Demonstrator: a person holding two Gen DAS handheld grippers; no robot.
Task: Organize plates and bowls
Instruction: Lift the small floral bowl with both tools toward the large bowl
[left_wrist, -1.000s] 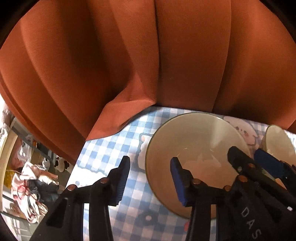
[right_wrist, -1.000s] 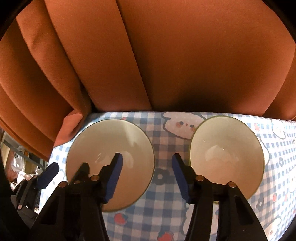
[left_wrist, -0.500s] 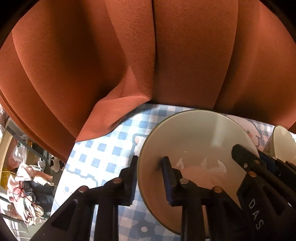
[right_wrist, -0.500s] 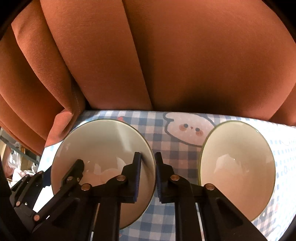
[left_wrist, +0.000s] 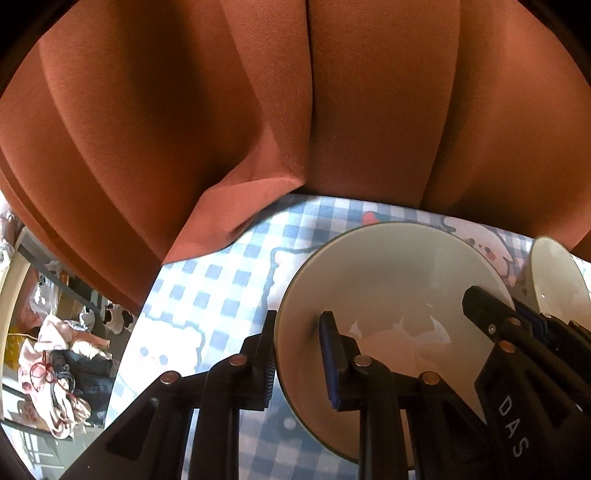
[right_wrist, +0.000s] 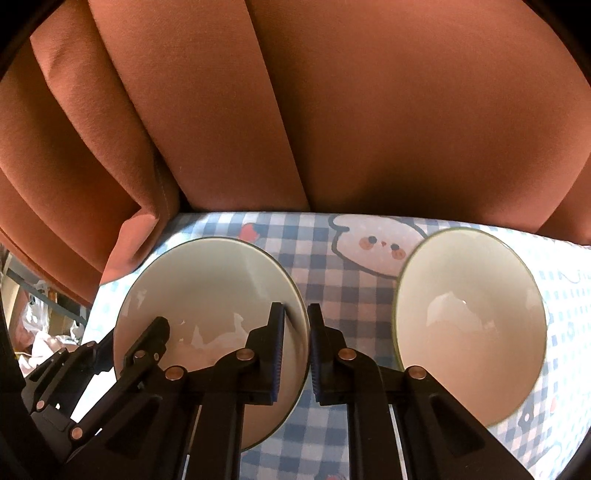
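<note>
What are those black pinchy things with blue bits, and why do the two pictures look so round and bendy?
They are two hand-held grabbers; a person carries one in each hand. Each has a small camera with a very wide lens, which bends the picture.

One picture looks along the left gripper, the other along the right gripper. Both have just squeezed shut on the same round cream bowl with a thin dark rim, one on each side of its rim, with one finger inside and one outside.

A second cream bowl sits beside it, untouched. Both rest on a blue-and-white checked tablecloth with cartoon animals. Behind hangs a rust-orange curtain.
</note>
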